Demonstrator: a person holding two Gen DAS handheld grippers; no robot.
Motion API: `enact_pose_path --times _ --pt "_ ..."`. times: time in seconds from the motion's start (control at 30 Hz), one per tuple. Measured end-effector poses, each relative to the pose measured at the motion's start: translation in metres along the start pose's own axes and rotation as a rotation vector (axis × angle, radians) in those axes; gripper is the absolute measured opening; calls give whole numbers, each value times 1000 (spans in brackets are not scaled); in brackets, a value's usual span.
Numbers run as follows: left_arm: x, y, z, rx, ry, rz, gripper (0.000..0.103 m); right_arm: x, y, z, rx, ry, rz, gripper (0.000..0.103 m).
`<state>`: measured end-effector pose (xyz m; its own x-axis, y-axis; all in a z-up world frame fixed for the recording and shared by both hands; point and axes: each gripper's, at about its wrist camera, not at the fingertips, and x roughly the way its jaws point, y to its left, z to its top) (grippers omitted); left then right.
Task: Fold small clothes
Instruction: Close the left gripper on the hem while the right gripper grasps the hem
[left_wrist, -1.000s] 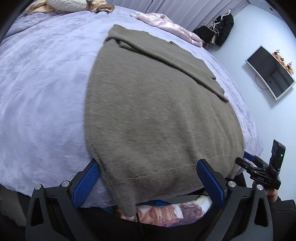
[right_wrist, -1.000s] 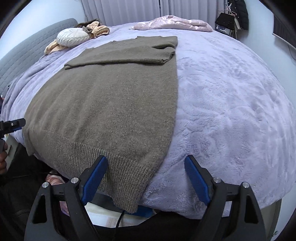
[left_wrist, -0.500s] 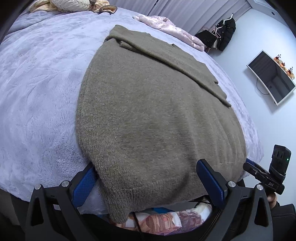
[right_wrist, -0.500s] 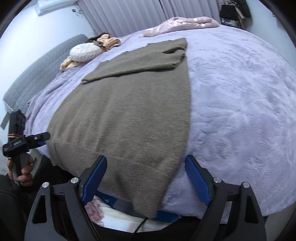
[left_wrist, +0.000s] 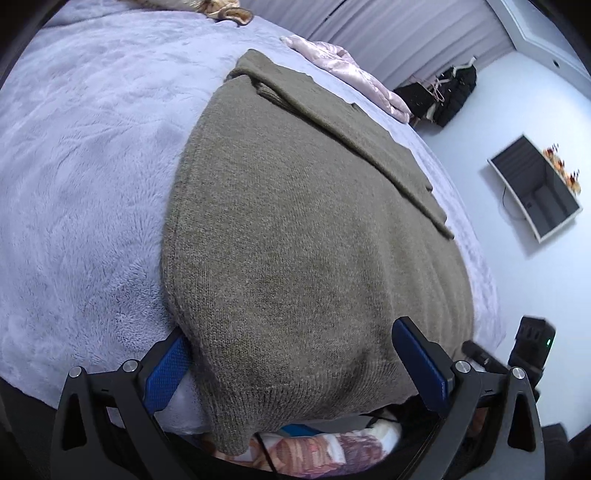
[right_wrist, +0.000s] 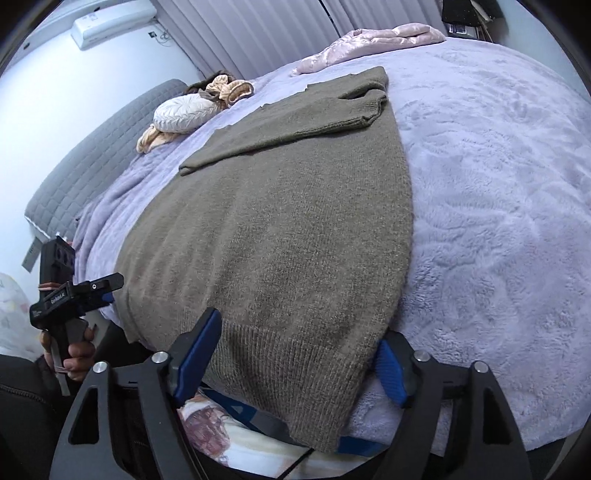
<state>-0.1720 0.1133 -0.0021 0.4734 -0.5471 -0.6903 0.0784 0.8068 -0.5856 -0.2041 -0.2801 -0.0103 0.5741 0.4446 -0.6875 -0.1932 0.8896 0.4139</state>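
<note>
An olive-grey knit sweater (left_wrist: 295, 229) lies flat on the lilac bed cover (left_wrist: 74, 166), sleeves folded across its far end, ribbed hem hanging over the near bed edge. My left gripper (left_wrist: 295, 365) is open, its blue pads either side of the hem's left corner, jaws not closed on it. In the right wrist view the sweater (right_wrist: 288, 221) fills the middle; my right gripper (right_wrist: 295, 354) is open astride the hem's right corner. The left gripper also shows in the right wrist view (right_wrist: 70, 295), held in a hand.
A pink garment (right_wrist: 373, 44) lies at the bed's far end. A white cushion (right_wrist: 184, 114) and beige cloth (right_wrist: 225, 90) lie by the grey headboard (right_wrist: 96, 155). A monitor (left_wrist: 535, 184) hangs on the wall. Patterned fabric (left_wrist: 325, 450) lies below the bed edge.
Both grippers have moved in toward the sweater's hem. The left now straddles its left corner and the right its right corner. Both stay open.
</note>
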Motion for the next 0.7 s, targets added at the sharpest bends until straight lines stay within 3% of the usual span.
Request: enact_pose_path --times 0.1,0.13,0.17,0.27,0.4,0.43,0.53,0.6,0.67,0.7 --pt "-3 -6 0 19 -21 77 78 2 7 0 -32 12 -30 83" --pt "-5 -7 -1 32 -27 110 61 2 9 1 -44 18 -40 82" --pt "-8 -7 -1 39 -33 134 46 2 12 1 -55 22 -51 72" --pt "-15 -1 0 35 -43 113 17 2 13 3 -69 45 -70 49" --pt "-8 -6 1 73 -29 152 19 -1 12 8 -68 60 -29 23" --pt "-5 -5 1 68 -28 152 26 -1 15 9 -79 62 -24 23" --pt "-5 -1 3 27 -21 20 65 2 11 8 -58 71 -19 23" --pt "-4 -7 3 30 -26 47 65 4 4 8 -10 69 5 28" --pt "-1 -19 1 101 -40 131 30 6 -1 8 28 65 31 32" --pt "0 -19 0 119 -35 143 25 7 -1 8 26 63 27 32"
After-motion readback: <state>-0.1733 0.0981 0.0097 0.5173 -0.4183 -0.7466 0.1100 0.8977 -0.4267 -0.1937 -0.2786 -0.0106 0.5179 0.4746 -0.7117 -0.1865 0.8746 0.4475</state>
